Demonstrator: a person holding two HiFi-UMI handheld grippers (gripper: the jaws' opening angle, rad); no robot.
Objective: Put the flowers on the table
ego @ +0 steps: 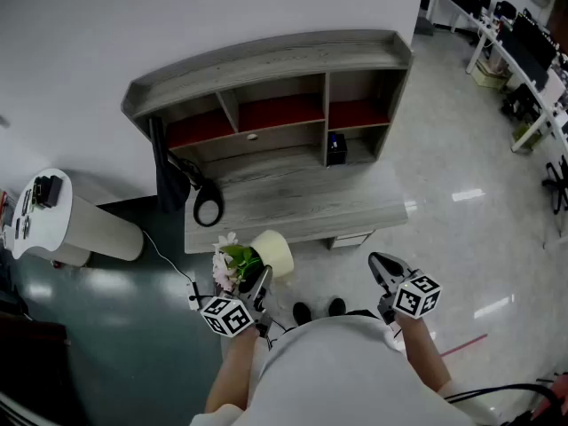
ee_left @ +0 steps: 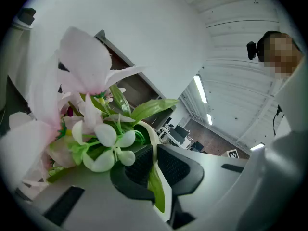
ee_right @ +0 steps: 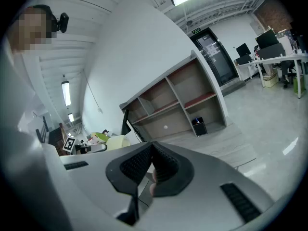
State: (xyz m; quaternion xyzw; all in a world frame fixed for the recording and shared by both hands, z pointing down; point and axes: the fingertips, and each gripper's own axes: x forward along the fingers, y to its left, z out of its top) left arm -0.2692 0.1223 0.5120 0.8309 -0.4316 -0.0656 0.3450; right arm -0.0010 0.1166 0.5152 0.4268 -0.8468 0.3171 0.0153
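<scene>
1. Both bare forearms reach forward from the person's white top. The left hand-held gripper [ego: 262, 280] is at 7 o'clock in the head view and the right hand-held gripper [ego: 382, 266] at 5 o'clock. They are well apart, each with its jaws pointing roughly toward 12 o'clock.
2. The left one is clenched on the flower pot [ego: 277, 252]. The cream rim and one green leaf [ee_left: 156, 189] pass between its ribbed black pads [ee_left: 139, 165].
3. The right one has its jaws pressed together with nothing gripped between them.
4. The pot is a smooth, cream cylinder, tipped over with its mouth toward 9 o'clock. It holds the flowers [ego: 231, 263]: broad pale pink petals, small rounded white blossoms and glossy green leaves (they fill much of the left gripper view).
5. The pot is held up off the floor at the tabletop's [ego: 302, 198] front edge, at 6 o'clock from its middle.
6. The tabletop is a grey rectangle with a wood grain. A shelf unit [ego: 266, 60] of the same wood stands along its 12 o'clock side, and its upper bays are red inside.
7. A small black box [ego: 335, 147] stands in the lower right bay, and a black ring [ego: 209, 207] lies at the tabletop's 9 o'clock end.
</scene>
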